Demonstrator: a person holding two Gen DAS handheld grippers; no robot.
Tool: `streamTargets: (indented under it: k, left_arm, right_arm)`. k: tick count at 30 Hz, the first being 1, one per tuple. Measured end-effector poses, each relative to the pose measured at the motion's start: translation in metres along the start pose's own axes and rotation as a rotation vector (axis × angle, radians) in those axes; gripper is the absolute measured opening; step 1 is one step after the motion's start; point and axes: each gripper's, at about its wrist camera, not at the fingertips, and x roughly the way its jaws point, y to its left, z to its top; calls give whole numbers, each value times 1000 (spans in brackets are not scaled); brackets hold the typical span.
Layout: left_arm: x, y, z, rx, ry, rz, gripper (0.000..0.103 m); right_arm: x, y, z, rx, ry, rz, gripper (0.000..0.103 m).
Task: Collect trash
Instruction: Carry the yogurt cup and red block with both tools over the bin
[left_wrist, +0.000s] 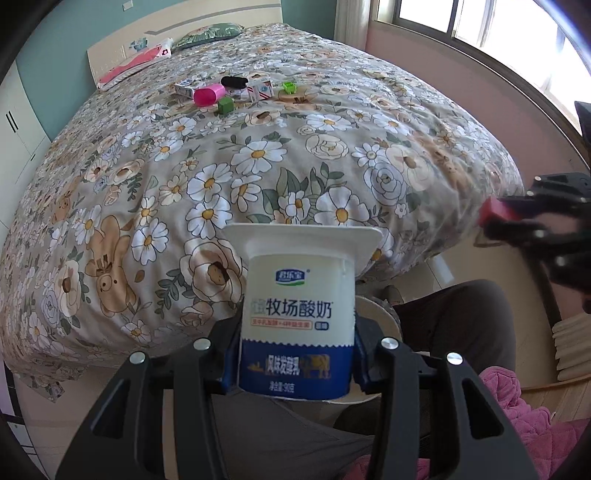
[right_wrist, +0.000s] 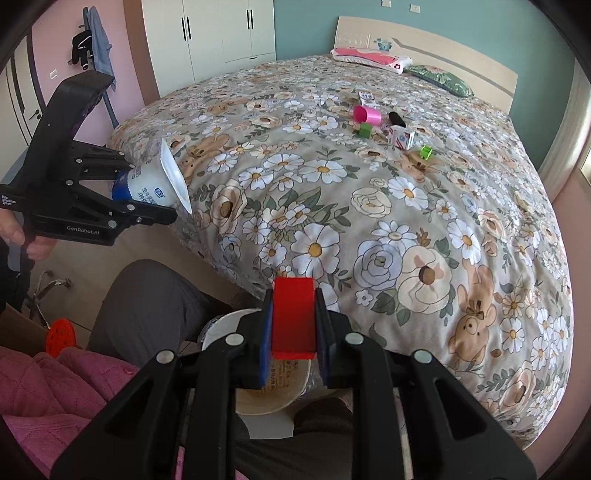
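Note:
My left gripper (left_wrist: 295, 363) is shut on a white and blue yogurt cup (left_wrist: 297, 314), held off the foot of the bed; it also shows in the right wrist view (right_wrist: 155, 184). My right gripper (right_wrist: 293, 350) is shut on a red block (right_wrist: 293, 317), held above a round pale bin (right_wrist: 269, 395) on the floor by the person's knees. The bin's rim also shows behind the cup in the left wrist view (left_wrist: 380, 314). The right gripper appears blurred at the right of the left wrist view (left_wrist: 517, 218).
A floral bed (left_wrist: 258, 155) fills both views. Far up it lie a pink cup (right_wrist: 366, 113), a green cube (right_wrist: 365, 130), small cartons (right_wrist: 400, 137), a black object (right_wrist: 396, 118) and a green toy (right_wrist: 426, 151). The person's legs (right_wrist: 147, 306) flank the bin.

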Motion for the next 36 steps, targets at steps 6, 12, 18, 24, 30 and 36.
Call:
streamTargets:
  k: [6,12,18,24,30,36]
  left_arm:
    - [57,-12,-28,2,117,-68,49]
    - [119,-24,-51,-13,235,-133,49]
    - [184,-35,-77,-46,360,-191,48]
    - [241,-38,-93,-90,454,-204,48]
    - [289,-37,-101,-138,530,-214,48]
    - [326,-39,-113,-152,611,-195,48]
  right_arm:
    - [59,1,-34,46,108,52,21]
    - [113,-1,-64,102,201,94,21]
    - [172,0,-93,134,307,118,21]
    - [230,3,-118,163,417,148,21]
    - [286,3,-135,213,534,188,21]
    - [326,13,-150,185,628,162,21]
